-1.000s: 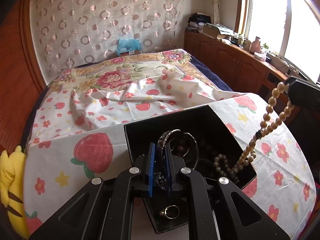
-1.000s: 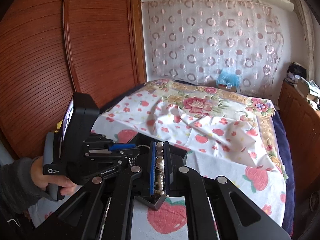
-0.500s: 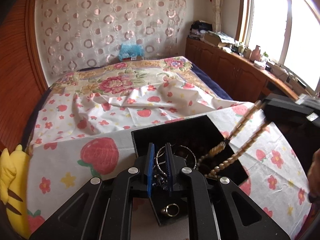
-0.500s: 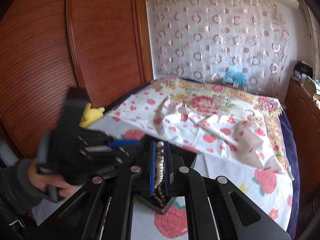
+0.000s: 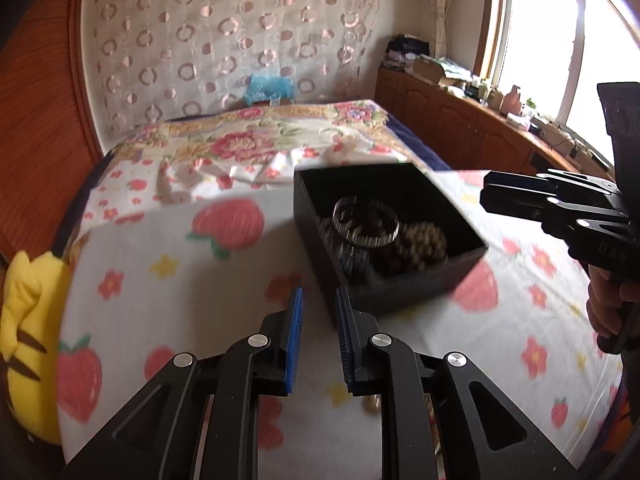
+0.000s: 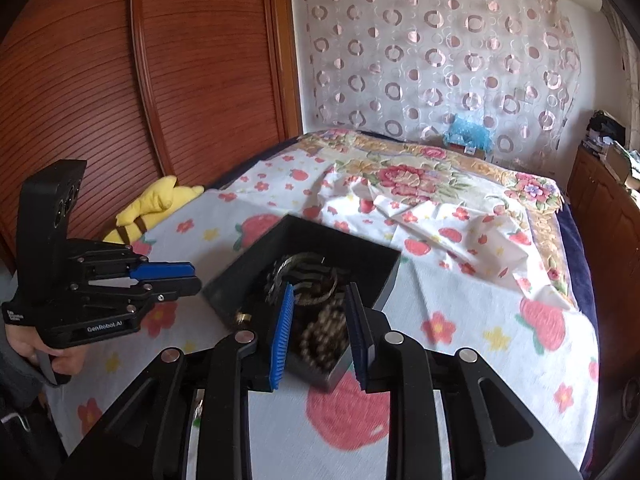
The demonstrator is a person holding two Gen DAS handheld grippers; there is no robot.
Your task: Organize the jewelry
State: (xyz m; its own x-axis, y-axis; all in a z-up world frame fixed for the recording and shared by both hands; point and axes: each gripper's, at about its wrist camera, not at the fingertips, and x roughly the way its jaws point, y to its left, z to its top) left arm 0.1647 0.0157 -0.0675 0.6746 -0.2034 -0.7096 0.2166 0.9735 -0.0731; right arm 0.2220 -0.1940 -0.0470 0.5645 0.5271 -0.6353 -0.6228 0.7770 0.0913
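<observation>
The black box (image 5: 404, 280) sits on the strawberry sheet (image 5: 160, 272), holding a bangle (image 5: 366, 222) and beads (image 6: 324, 332). Both grippers are opening and empty: the left (image 5: 318, 308) beside the box, the right (image 6: 318, 300) over it.

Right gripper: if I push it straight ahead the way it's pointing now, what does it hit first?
Most likely the beaded necklace heaped in the black box. The right gripper has its jaws opening with nothing pinched; the beads lie straight ahead, though depth is unclear.
</observation>
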